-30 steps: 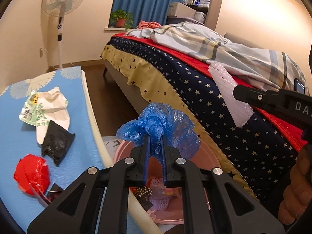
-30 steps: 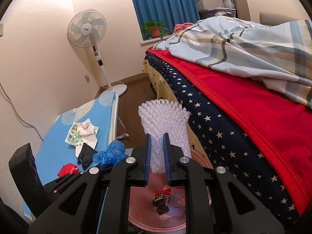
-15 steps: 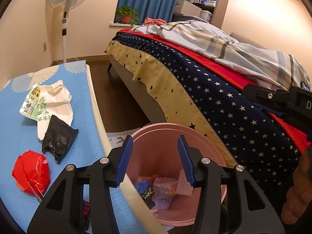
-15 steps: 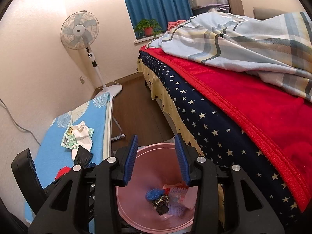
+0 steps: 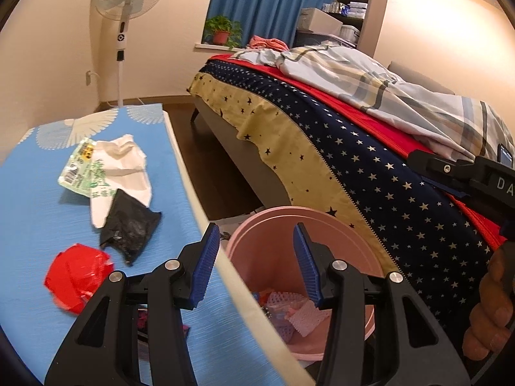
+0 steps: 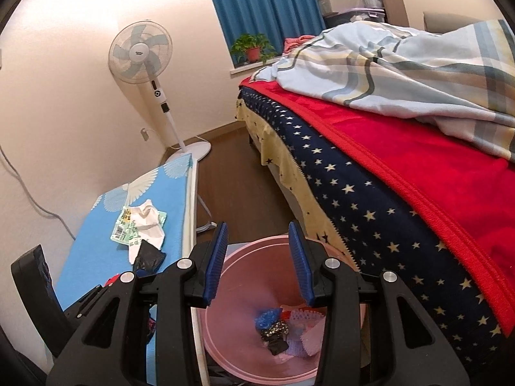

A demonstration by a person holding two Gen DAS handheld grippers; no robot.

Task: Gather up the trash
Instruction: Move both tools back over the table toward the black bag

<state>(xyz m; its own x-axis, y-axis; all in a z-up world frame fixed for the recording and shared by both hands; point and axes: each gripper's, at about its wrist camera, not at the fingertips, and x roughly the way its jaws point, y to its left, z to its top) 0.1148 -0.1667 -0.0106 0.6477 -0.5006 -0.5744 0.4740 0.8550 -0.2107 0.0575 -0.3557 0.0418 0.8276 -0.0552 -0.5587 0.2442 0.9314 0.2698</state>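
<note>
Both of my grippers have let go since a second ago: the blue bag and the bubble wrap that they held now lie in the pink bin (image 6: 231, 292). My left gripper (image 5: 256, 265) stands part open with nothing between its pads, over the pale edge of the ironing board (image 5: 193, 199) where it meets the bin's rim. My right gripper (image 6: 257, 260) is likewise part open and bare, over the bin's mouth. The bin sits on the floor in the narrow gap between the board and the bed (image 5: 370, 173), whose starred cover hangs just beside its rim. Open floor (image 6: 231, 180) runs beyond the bin to the standing fan (image 6: 141, 51) by the wall. Trash remaining on the board: a red wad (image 5: 77, 273), a black bag (image 5: 128, 228) touching a white paper (image 5: 119, 167), and a green-printed wrapper (image 5: 77, 170) partly under the paper. At the left view's right edge, my right hand (image 5: 492, 305) grips the other tool.
</note>
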